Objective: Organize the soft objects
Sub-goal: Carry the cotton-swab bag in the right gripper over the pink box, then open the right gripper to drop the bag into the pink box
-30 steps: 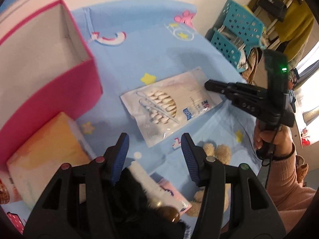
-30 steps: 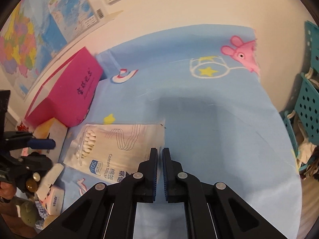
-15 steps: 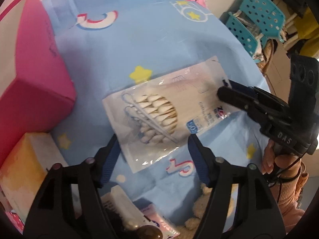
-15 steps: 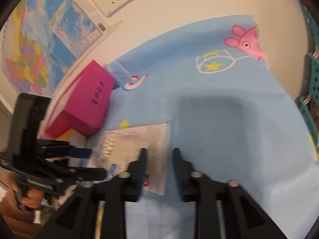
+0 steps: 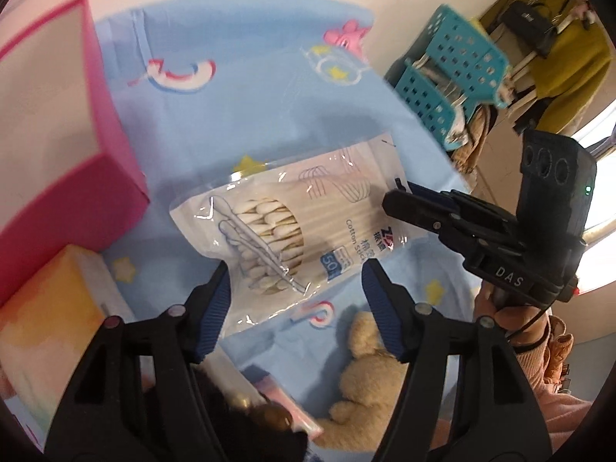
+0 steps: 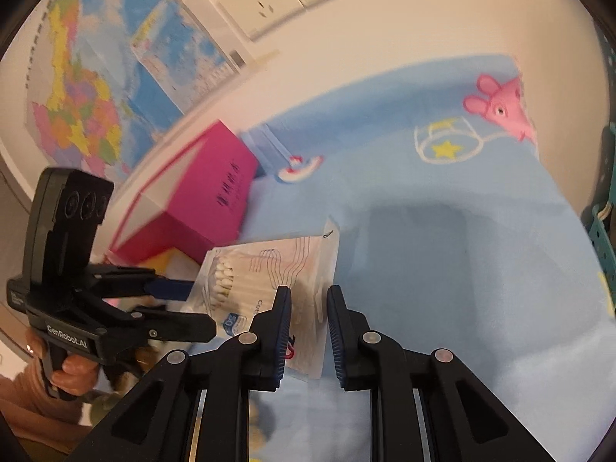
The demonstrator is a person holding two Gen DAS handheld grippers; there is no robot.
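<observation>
Jaws on my right gripper (image 6: 308,310) have just been narrowing around the edge of the glossy, crinkly plastic bag of cotton swabs (image 5: 292,227); whether they pinch it, I cannot tell. My left gripper (image 5: 296,292) hangs open above it, on the counter's blue cartoon-print cloth (image 5: 238,123), near the open pink box (image 5: 73,177).

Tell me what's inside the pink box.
The pink box stands open-topped, but only its pale inner wall shows in the left wrist view; the bottom is hidden by the near wall. In the right wrist view its inside is blurred. Contents cannot be told.
</observation>
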